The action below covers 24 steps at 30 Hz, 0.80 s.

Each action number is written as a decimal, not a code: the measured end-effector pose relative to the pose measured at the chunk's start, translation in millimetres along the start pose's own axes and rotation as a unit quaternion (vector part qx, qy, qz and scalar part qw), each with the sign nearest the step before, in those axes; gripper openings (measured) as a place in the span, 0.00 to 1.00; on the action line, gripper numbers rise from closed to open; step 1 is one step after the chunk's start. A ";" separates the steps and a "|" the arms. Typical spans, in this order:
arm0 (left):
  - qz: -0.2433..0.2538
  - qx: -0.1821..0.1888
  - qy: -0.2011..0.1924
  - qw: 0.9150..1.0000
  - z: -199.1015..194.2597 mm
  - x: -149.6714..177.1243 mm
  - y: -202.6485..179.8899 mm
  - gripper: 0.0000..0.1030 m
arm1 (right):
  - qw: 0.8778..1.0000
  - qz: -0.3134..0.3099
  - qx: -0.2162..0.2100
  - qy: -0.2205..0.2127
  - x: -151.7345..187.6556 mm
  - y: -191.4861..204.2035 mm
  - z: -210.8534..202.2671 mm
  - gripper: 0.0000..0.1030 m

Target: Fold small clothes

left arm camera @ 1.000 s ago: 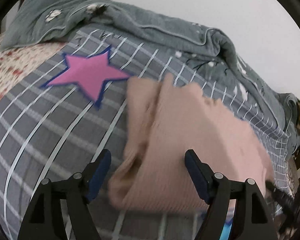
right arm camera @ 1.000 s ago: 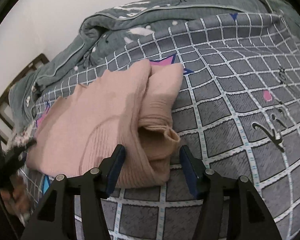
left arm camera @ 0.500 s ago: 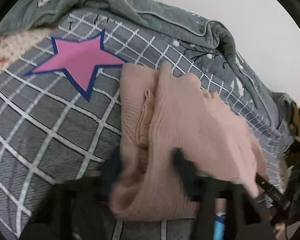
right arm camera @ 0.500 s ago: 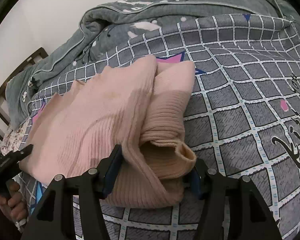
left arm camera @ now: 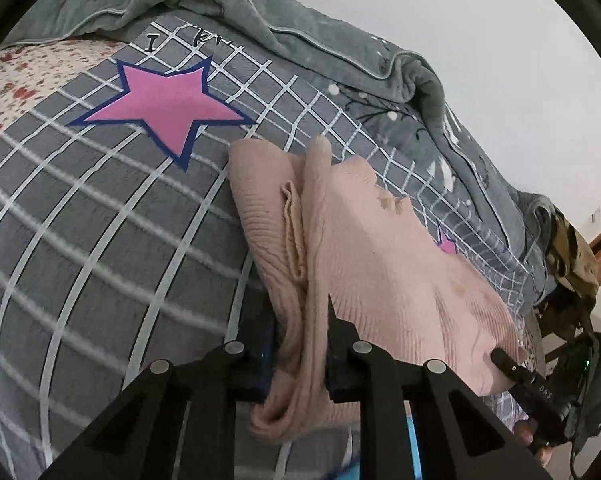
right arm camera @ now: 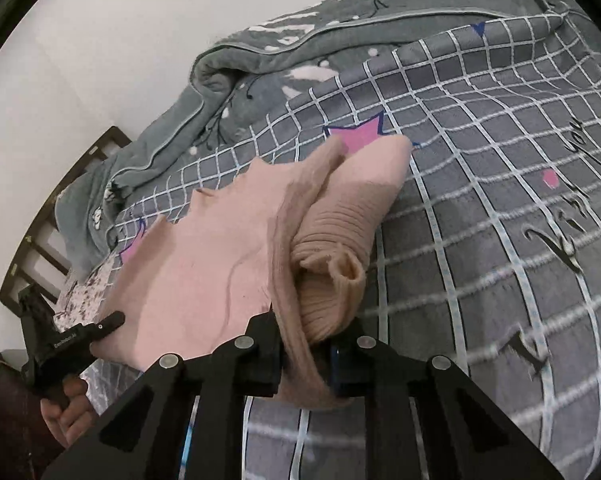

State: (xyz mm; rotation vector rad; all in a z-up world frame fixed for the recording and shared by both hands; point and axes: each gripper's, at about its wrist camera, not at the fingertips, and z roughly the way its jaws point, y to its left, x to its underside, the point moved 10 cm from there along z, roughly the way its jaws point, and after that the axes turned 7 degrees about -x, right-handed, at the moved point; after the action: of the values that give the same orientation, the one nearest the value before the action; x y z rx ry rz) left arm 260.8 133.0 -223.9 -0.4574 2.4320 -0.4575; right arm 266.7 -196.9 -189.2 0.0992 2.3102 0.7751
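Note:
A pink ribbed knit sweater (left arm camera: 372, 264) lies partly folded on the grey checked bedspread (left arm camera: 100, 240). My left gripper (left arm camera: 300, 340) is shut on the sweater's near left edge, with folded layers bunched between its jaws. In the right wrist view the same sweater (right arm camera: 220, 256) spreads to the left, and my right gripper (right arm camera: 306, 354) is shut on its near right edge, beside a rolled sleeve cuff (right arm camera: 332, 276). Each gripper shows at the far side of the other's view: the right one (left arm camera: 532, 384) and the left one (right arm camera: 72, 336).
A grey quilt (left arm camera: 340, 48) is heaped along the wall behind the sweater. A large pink star (left arm camera: 160, 108) is printed on the bedspread left of it. A wooden headboard (right arm camera: 40, 216) stands at the left. Olive fabric (left arm camera: 572, 256) hangs at the right edge.
Both grippers moved forward onto the sweater's near edge and closed on it. They were open a second ago. The cloth between the jaws is now bunched and slightly raised.

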 end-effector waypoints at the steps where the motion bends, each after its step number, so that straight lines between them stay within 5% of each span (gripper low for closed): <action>1: 0.002 0.000 0.002 1.000 -6.7 7.0 0.1 0.18 | 1.000 0.002 -0.002 0.002 4.1 0.3 -5.2 0.17; 11: 0.022 -0.021 0.010 0.999 -44.8 54.8 3.3 0.20 | 1.000 0.006 -0.009 0.021 58.4 0.3 -53.9 0.18; 14: 0.027 -0.037 0.020 0.999 -36.4 53.3 7.4 0.30 | 1.000 -0.002 0.015 0.027 65.6 -7.1 -52.8 0.31; 18: 0.040 -0.053 0.000 0.998 -36.7 42.0 11.7 0.62 | 0.999 -0.015 0.030 0.000 51.0 -12.8 -59.6 0.44; 24: 0.031 -0.045 0.003 0.999 -20.7 18.1 12.8 0.66 | 1.000 -0.006 0.025 -0.013 17.7 -23.7 -40.3 0.54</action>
State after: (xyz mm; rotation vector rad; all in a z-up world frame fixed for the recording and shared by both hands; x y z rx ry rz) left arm 231.5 141.0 -223.0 -0.4186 2.4724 -0.3248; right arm 231.0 -231.8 -189.3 0.1169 2.3035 0.7050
